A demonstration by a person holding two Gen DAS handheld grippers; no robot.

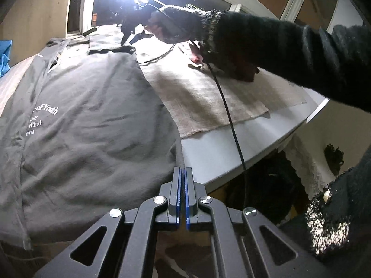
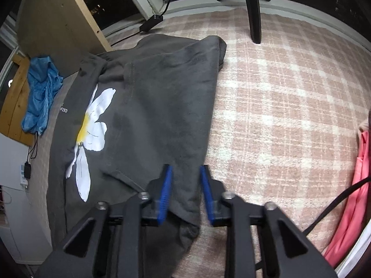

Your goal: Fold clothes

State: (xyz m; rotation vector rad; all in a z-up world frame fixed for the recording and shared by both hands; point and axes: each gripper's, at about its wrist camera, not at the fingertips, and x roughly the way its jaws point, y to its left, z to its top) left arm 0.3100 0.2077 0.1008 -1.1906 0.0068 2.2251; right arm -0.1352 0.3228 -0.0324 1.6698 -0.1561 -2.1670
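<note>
I am looking at the grey T-shirt (image 2: 148,120), which is lying across the left half of the right wrist view on the checked blanket (image 2: 289,106), its flower print cut off along a crease, so at least one side is looking folded in. My right gripper (image 2: 186,186) is standing released over the shirt's near corner, gripping nothing. In the left wrist view my left gripper (image 1: 183,193) is clenched at lower centre with no cloth between its fingers. I am judging the fold partly made; the shirt is not yet looking like a compact bundle.
</note>
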